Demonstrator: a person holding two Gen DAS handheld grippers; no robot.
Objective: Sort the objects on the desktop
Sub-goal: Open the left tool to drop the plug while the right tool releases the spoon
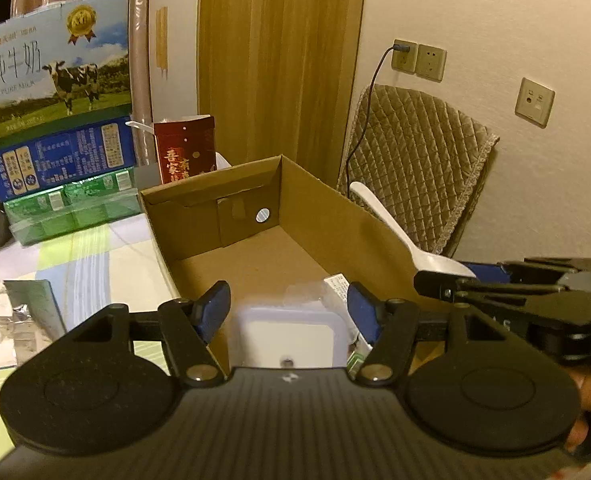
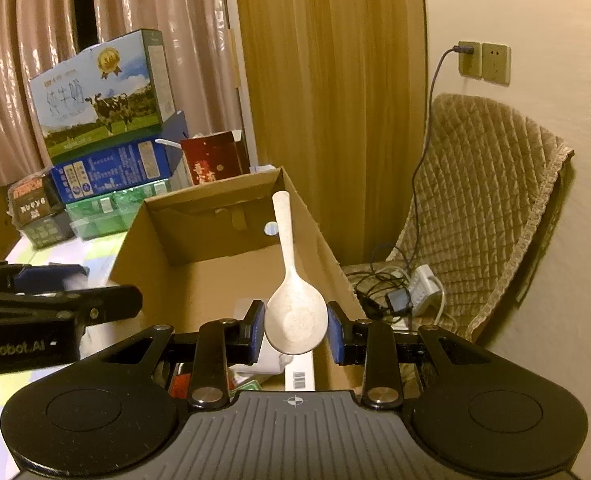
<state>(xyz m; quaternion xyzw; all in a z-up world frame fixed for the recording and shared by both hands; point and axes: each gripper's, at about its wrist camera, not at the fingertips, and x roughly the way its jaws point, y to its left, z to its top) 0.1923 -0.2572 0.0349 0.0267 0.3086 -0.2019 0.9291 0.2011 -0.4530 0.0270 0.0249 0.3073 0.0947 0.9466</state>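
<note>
Blue-padded fingers (image 2: 255, 330) of the right gripper (image 2: 295, 330) sit on either side of the bowl of a white rice spoon (image 2: 291, 300). The bowl fills the gap between the pads and looks pinched by its edges, though whether both pads truly touch it is hard to tell. The spoon hangs over the near end of the open cardboard box (image 2: 211, 236), inside its right wall. Its long axis runs straight away from the gripper, bowl nearest and handle rising toward the box's far right corner. So the right gripper is the one concerned; judging by this, the coming move is a short lowering and release, with the handle needing to clear the right wall.

The left gripper (image 1: 289, 310) is wide open and holds nothing, hovering over the near left part of the same box, above a white lidded container (image 1: 291, 334) and a small packet (image 1: 337, 282) already lying on the floor of the box. From the left view the spoon (image 1: 415, 236) shows beyond the box's right wall, clamped in the other tool.

The spoon is pale cream plastic, faintly speckled, with a broad shallow bowl and a slim, round-ended handle.
</note>
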